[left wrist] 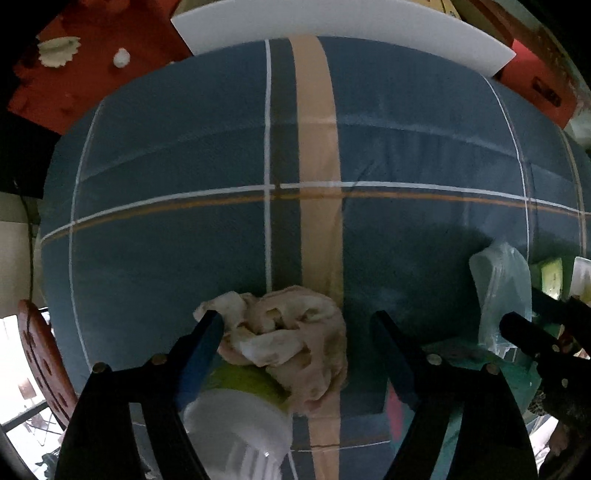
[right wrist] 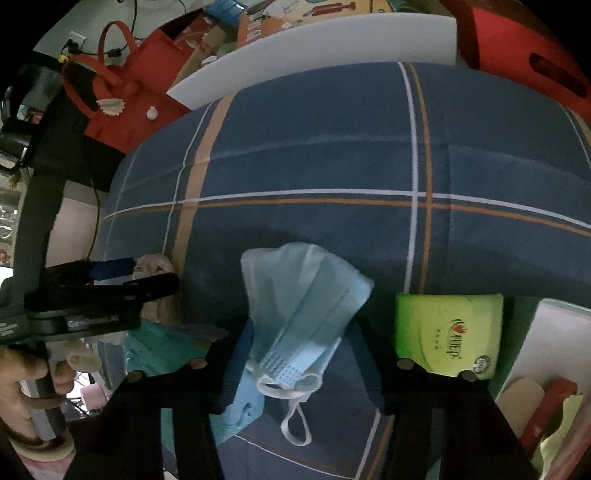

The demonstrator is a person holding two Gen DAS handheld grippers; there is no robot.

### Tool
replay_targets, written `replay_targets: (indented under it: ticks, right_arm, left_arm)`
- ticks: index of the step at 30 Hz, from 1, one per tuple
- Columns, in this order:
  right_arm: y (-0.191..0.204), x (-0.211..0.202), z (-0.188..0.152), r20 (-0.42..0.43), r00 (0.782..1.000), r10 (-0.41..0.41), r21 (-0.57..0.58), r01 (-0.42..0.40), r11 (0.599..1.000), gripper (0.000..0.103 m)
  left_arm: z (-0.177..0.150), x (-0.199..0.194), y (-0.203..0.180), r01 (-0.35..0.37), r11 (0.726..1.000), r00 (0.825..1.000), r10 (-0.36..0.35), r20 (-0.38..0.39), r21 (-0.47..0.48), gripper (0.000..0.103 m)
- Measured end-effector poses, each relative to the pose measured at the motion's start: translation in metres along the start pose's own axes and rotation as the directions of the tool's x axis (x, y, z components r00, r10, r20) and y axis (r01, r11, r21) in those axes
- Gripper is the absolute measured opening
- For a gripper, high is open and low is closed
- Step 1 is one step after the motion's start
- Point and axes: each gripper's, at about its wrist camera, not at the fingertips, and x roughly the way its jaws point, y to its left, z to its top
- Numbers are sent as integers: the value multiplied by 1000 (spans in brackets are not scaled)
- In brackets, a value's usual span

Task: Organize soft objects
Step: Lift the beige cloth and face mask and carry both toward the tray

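A large blue plaid pillow (left wrist: 184, 155) fills both views, also in the right wrist view (right wrist: 332, 155). A crumpled beige cloth (left wrist: 291, 332) lies against its front, between the fingers of my open left gripper (left wrist: 299, 325), near the left fingertip. A light blue face mask (right wrist: 303, 306) leans on the pillow between the open fingers of my right gripper (right wrist: 299, 332); it also shows at the right of the left wrist view (left wrist: 502, 291). The left gripper (right wrist: 110, 280) and the cloth (right wrist: 155, 266) appear at the left of the right wrist view.
A green tissue pack (right wrist: 447, 328) sits right of the mask. A white foam board (left wrist: 332, 22) and red bags (right wrist: 125, 103) stand behind the pillow. A white and green container (left wrist: 236, 417) is under the left gripper. A teal item (right wrist: 162, 347) lies low at the left.
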Motion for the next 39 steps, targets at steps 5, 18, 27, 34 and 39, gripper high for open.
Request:
replay_targets:
  ticks: [5, 18, 27, 34, 39]
  right_arm:
    - [0, 5, 0, 0, 1000, 10, -4, -10, 1000, 38]
    - [-8, -33, -8, 167, 982, 83, -32, -78, 996, 15]
    - [-11, -78, -33, 338, 933, 120, -45, -111, 993, 15]
    - [-4, -117, -63, 475, 874, 103, -64, -83, 995, 15]
    - [-3, -139, -85, 542, 833, 113, -47, -104, 993, 15]
  left_arm:
    - [3, 6, 5, 12, 1000, 1000, -12, -7, -15, 65]
    - [3, 12, 9, 20, 998, 999, -18, 46, -52, 28]
    - [-3, 11, 11, 22, 998, 995, -16, 95, -62, 22]
    - [-13, -6, 24, 38, 995, 988, -23, 155, -97, 21]
    - [-29, -30, 24, 58, 991, 975, -30, 221, -122, 21]
